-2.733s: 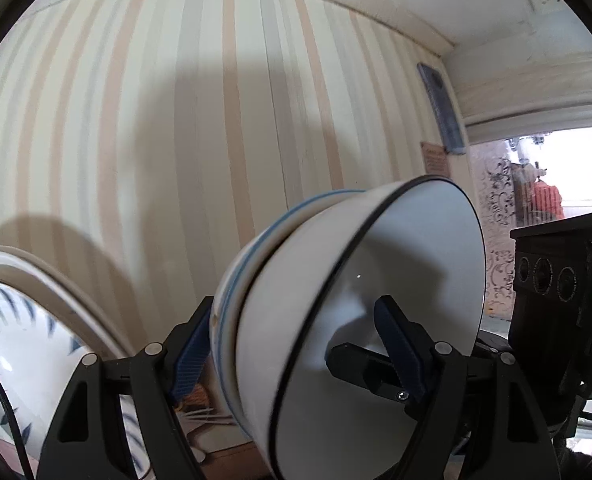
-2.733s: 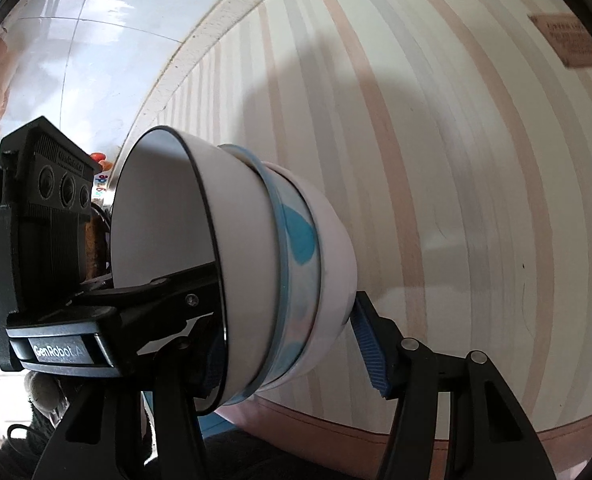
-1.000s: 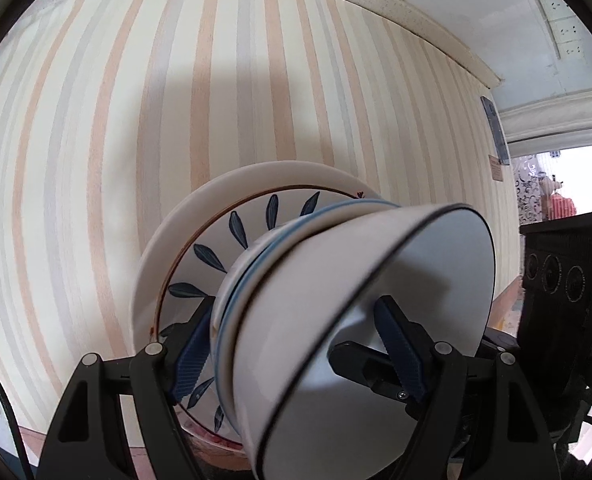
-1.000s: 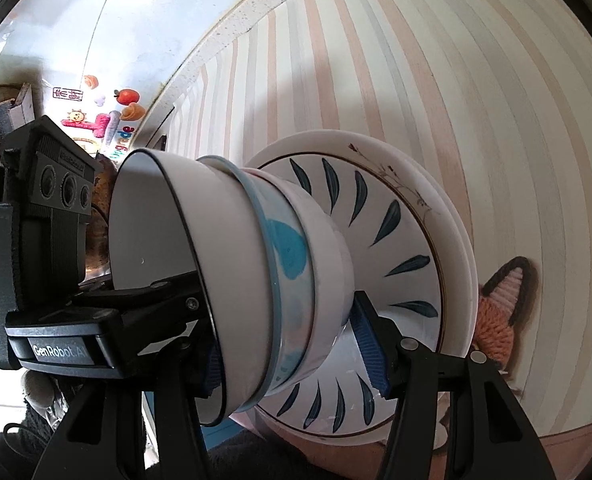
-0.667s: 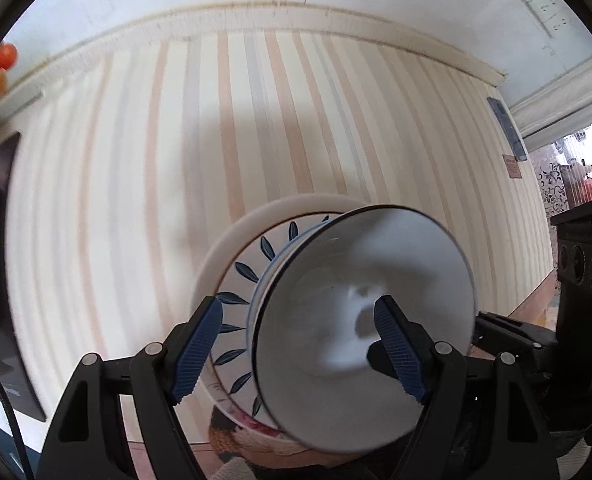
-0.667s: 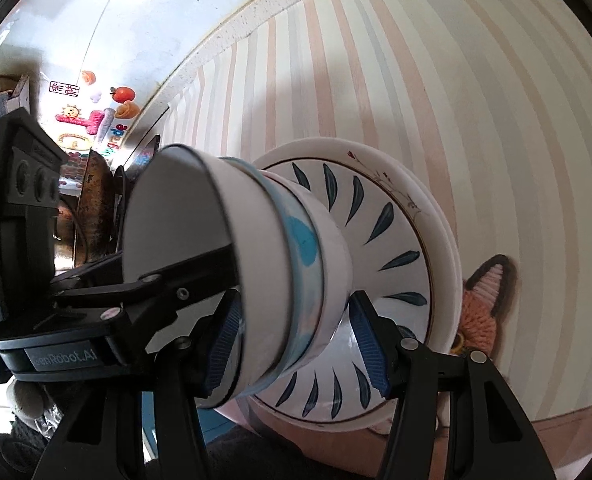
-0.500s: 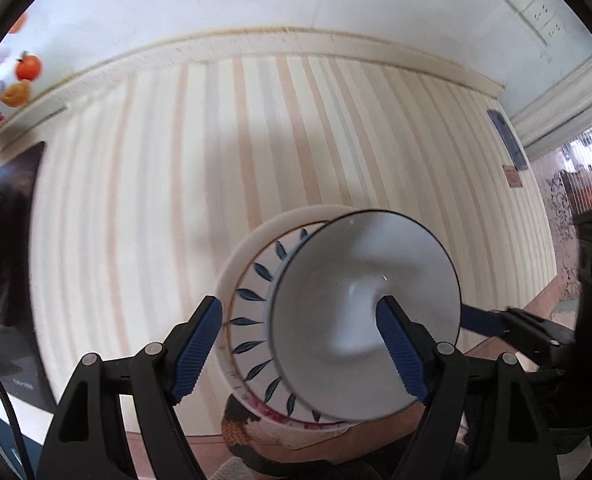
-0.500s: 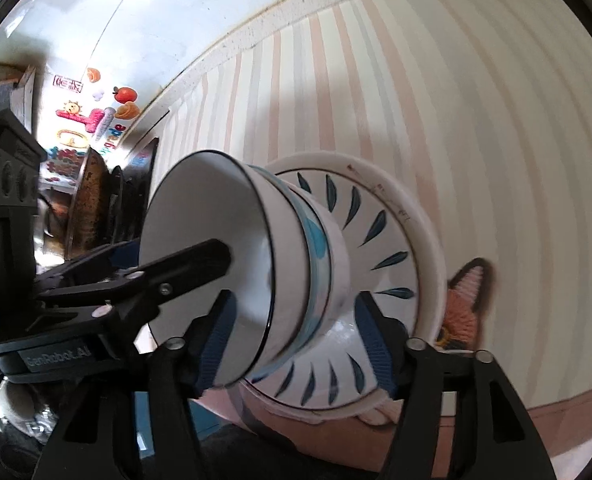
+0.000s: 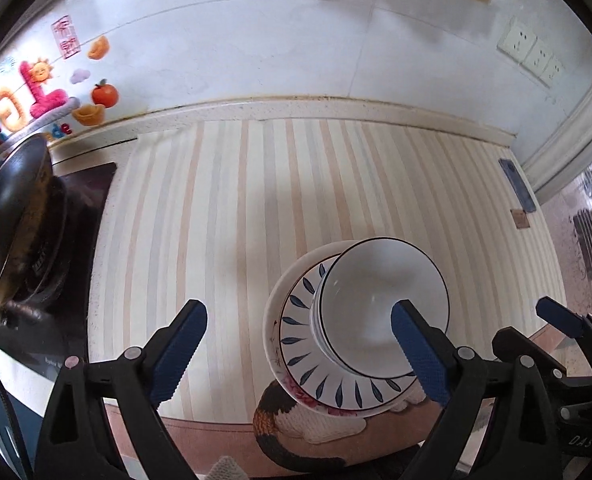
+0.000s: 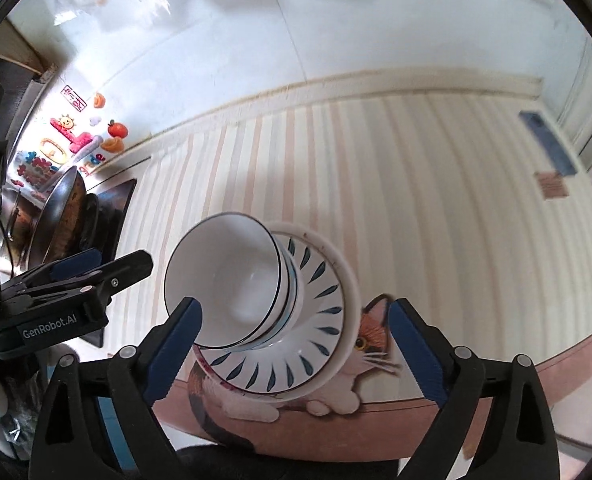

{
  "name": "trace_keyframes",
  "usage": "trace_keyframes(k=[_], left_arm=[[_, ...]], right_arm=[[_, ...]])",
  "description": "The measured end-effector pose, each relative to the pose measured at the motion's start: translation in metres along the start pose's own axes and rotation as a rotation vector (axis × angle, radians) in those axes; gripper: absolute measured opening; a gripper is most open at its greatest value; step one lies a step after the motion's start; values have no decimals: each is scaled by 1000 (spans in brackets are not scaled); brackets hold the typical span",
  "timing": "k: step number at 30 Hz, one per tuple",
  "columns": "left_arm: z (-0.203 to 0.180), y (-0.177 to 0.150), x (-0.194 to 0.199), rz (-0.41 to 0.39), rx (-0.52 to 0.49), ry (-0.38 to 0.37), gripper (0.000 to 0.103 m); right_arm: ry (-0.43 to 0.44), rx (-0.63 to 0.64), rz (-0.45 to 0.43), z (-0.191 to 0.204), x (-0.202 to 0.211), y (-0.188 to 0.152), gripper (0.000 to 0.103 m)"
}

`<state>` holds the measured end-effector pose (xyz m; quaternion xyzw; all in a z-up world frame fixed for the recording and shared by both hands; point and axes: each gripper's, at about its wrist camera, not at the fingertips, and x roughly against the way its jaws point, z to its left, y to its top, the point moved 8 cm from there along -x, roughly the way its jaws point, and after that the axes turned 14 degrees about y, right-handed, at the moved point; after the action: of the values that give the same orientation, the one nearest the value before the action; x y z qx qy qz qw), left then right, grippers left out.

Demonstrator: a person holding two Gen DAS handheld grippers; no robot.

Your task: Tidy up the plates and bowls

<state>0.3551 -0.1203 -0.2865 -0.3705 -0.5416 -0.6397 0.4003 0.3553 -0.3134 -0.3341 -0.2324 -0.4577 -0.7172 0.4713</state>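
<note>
while both grippers (image 9: 296,344) (image 10: 292,346) are opening empty, stacked bowls (image 9: 384,304) sit on leaf plates (image 9: 296,344) near a wok (image 9: 8,216).

Wall: white tiles (image 9: 256,40) with thin grout lines, bright and glossy.
Stickers: colourful fruit and letter decals (image 9: 36,92) low on the tiles at the left.
Sockets: a row of white wall outlets (image 9: 532,58) at the upper right.
Counter: covered by a mat with cream, peach and grey stripes (image 9: 216,220), with a pale speckled ledge (image 9: 336,106) behind.
Cooker: a dark pan (image 9: 12,216) on a black hob (image 9: 80,208) at the left.
Light: daylight from the right.
</note>
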Motion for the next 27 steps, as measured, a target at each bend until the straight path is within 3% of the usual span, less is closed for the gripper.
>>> trace_keyframes(k=[13,21,27], left_arm=[[1,-35,65,-111,35,49,94],[11,-76,140,-209,101,79,94],[15,-119,200,-277,133,117,95]], right_arm=[[-43,47,-68,15,53,-17,101],[-37,128,-162,42,116,-42,101],[-18,183,-220,61,173,-79,101]])
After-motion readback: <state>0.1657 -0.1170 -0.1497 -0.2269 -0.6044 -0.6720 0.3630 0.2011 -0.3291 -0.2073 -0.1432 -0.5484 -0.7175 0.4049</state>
